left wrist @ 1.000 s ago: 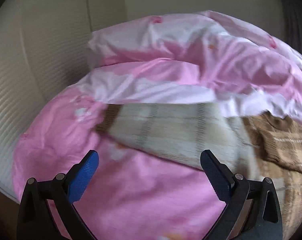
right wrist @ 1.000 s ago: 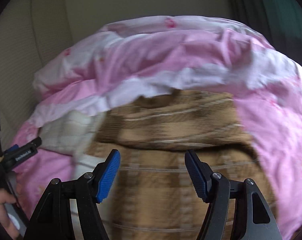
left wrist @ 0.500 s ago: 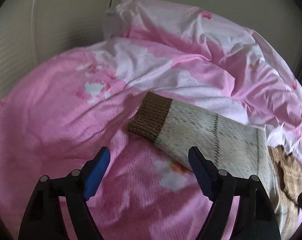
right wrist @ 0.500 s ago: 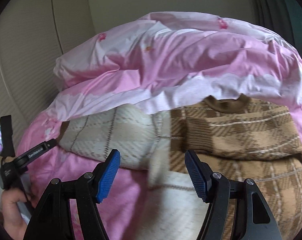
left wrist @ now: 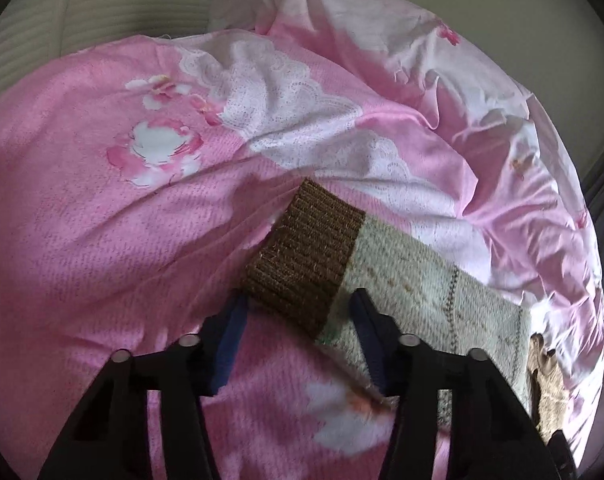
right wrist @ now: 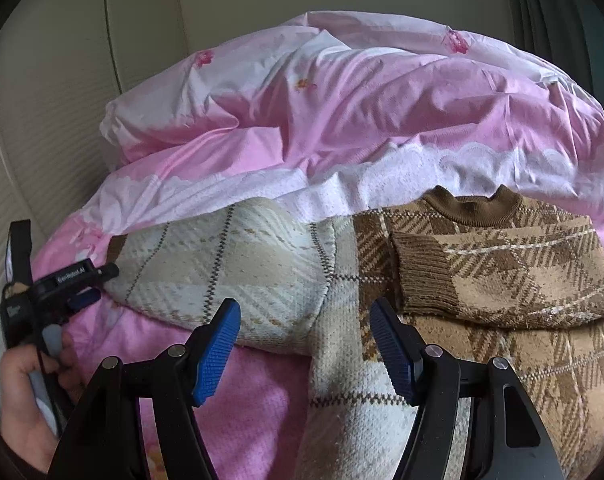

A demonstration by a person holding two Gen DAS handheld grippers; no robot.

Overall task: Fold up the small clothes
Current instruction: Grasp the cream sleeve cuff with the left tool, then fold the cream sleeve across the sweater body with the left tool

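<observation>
Bedding formed the largest item: one pink sheet (left wrist: pixel 101 240) with white flower prints covered the bed, and one pink-and-white quilt (right wrist: pixel 362 112) lay bunched along its far side. One pale ribbed headboard (right wrist: pixel 41 120) stood behind.

One sweater (right wrist: pixel 482 320), brown and cream plaid, lay flat on the sheet, its brown collar just under the quilt's white lace edge. Two sleeves were counted. One brown sleeve (right wrist: pixel 502 280) was folded across the chest, its ribbed cuff pointing toward the centre. The other, a cream sleeve (left wrist: pixel 442 304), stretched out sideways over the pink sheet and ended in one brown ribbed cuff (left wrist: pixel 306 256).

Two grippers were present. The left gripper (left wrist: pixel 297 316) sat low at the cuff end of the cream sleeve; its jaws were closing, with the near edge of the brown cuff between the blue pads, though firm pad contact could not be confirmed. In the right wrist view, one hand (right wrist: pixel 25 380) held this tool at the left edge.

The right gripper (right wrist: pixel 306 344) hovered over the sweater near the cream sleeve's shoulder seam, fingers well apart, gripping nothing.
</observation>
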